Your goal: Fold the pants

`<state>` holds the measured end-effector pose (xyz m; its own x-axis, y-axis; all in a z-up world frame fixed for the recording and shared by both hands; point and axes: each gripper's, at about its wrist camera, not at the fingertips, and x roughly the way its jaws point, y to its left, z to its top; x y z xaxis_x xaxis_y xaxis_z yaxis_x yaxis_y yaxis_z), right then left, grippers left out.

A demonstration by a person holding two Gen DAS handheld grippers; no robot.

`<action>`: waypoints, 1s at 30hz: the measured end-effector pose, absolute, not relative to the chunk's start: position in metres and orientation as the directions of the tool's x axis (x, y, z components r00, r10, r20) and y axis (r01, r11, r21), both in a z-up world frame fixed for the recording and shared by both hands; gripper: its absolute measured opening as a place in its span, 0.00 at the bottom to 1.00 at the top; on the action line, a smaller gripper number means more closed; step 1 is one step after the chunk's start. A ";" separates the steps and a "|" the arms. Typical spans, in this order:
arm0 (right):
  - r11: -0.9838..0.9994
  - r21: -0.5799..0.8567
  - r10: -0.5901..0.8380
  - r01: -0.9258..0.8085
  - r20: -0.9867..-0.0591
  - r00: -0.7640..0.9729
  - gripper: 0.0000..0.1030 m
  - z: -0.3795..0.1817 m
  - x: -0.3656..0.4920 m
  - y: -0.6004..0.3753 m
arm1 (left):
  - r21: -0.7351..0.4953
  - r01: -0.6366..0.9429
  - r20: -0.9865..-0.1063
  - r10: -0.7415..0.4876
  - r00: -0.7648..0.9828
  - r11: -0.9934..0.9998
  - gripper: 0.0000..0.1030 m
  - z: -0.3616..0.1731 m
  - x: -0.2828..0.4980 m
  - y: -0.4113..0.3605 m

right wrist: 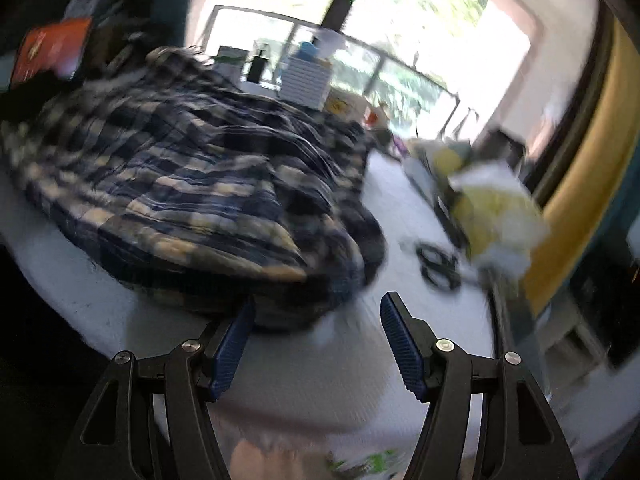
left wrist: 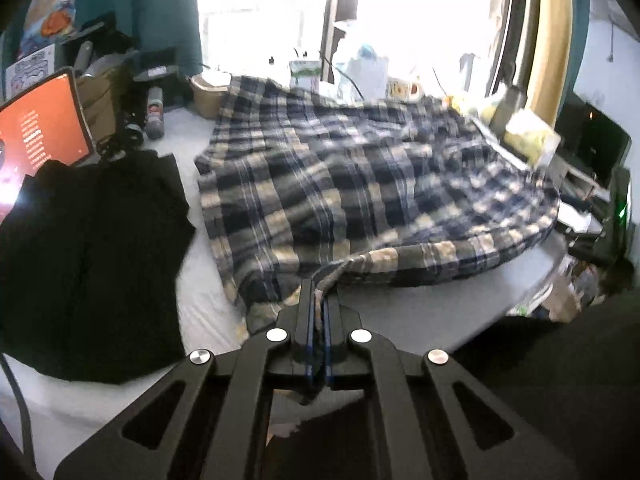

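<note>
Plaid pants (left wrist: 360, 184) in navy, cream and white lie spread over the white table (left wrist: 432, 308). My left gripper (left wrist: 319, 284) is shut on the near hem of the pants, a strip of cloth pinched between its blue pads. In the blurred right wrist view the same pants (right wrist: 192, 184) lie in a heap. My right gripper (right wrist: 318, 308) stands open just in front of their near right corner, the left pad at the cloth's edge, nothing pressed between the pads.
A folded black garment (left wrist: 92, 264) lies left of the pants. An orange tablet screen (left wrist: 36, 136) stands at the far left. Boxes, cups and bottles crowd the window sill (left wrist: 360, 76). A yellow-white bundle (right wrist: 496, 216) and black cable (right wrist: 436, 264) lie right of the pants.
</note>
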<state>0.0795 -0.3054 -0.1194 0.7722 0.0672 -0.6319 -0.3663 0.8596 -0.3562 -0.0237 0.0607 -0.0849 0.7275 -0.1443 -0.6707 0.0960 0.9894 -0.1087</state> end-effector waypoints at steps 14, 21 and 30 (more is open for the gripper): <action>0.910 -0.154 0.217 -0.385 -0.615 0.758 0.09 -0.103 0.096 -0.313 | -0.119 0.115 -0.590 -0.163 0.791 0.986 0.02 -0.053 -0.025 0.057; 0.930 -0.049 0.284 -0.364 -0.533 0.797 0.09 -0.048 0.099 -0.322 | -0.024 0.093 -0.515 -0.092 0.852 0.995 0.02 -0.016 -0.012 0.062; 0.948 0.031 0.291 -0.317 -0.490 0.822 0.09 0.000 0.143 -0.315 | 0.004 0.078 -0.445 -0.068 0.893 0.997 0.02 0.014 0.028 0.075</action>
